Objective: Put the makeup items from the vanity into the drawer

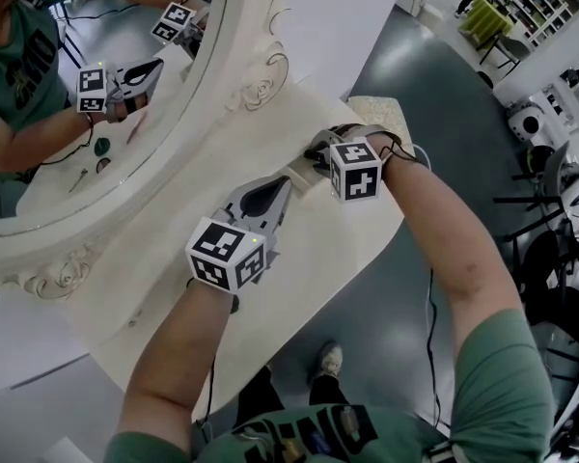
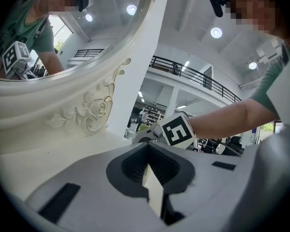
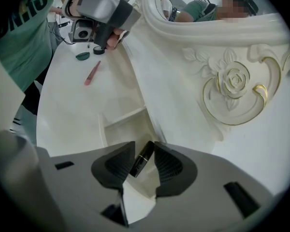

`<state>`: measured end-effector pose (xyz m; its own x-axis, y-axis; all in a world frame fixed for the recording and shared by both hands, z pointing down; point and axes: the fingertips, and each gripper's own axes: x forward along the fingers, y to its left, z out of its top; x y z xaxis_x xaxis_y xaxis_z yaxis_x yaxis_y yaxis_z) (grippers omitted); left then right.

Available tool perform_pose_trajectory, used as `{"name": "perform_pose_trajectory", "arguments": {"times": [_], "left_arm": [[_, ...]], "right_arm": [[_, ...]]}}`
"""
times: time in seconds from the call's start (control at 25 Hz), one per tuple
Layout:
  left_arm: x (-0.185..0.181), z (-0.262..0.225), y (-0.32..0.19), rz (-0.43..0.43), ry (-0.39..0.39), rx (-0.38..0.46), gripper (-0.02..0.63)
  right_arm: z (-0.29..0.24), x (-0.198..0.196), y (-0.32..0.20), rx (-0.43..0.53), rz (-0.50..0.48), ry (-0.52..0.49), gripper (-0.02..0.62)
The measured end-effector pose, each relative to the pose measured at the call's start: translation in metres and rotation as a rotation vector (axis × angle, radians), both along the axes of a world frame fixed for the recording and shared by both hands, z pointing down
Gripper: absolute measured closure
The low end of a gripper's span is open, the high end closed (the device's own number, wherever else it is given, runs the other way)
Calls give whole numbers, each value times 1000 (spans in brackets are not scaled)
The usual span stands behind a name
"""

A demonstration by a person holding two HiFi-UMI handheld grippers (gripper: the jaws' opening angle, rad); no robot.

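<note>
Black lipstick tube sits slantwise between the right gripper's parted jaws, its long axis tipped down into the open drawer directly beneath, while the left gripper, jaws together and empty, waits just beside that drawer.

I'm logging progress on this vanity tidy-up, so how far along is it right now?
Done: the drawer stands open, but no item shows inside yet. In hand: a black tube sits between the right gripper's parted jaws above that drawer. Still to go: a pink pencil, a green round piece and a small black piece lie on the vanity top near the left gripper, which is shut and empty.
</note>
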<state>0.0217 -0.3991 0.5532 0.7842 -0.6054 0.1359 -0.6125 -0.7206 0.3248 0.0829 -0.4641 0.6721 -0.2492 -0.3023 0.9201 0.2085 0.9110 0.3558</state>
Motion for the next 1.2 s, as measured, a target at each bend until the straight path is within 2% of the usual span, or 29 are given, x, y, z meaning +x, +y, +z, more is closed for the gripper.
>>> {"name": "perform_pose_trajectory", "arguments": {"times": [0.16,0.24,0.32,0.48,0.6,0.76,0.92,1.04,1.2], "left_arm": [[1,0,2,5,6,3,598],[3,-3,5,8,3,8,598],[3,-10,11,12,-1,11,598],[3,-32,33,23,-18,14,598],[5,-59,48,43,-30,50,598],[17,-101,83,71,-50,83,598],[25,-143,125,76,-29,95,598],[26,-169,158,65,8,98,598],[30,-197,198,68,30,102,598]], "right_arm": [[-9,-1,-1,21,25,-41,452],[-24,-2,-1,34,61,-101,453],[-50,-3,4,31,128,-221,453],[-109,2,38,-49,311,-525,459],[-159,18,61,-62,409,-689,469],[-228,46,106,-63,524,-878,488],[-284,74,156,-35,611,-1033,505],[-315,97,192,-14,710,-1173,523],[-339,130,249,23,815,-1287,548]]}}
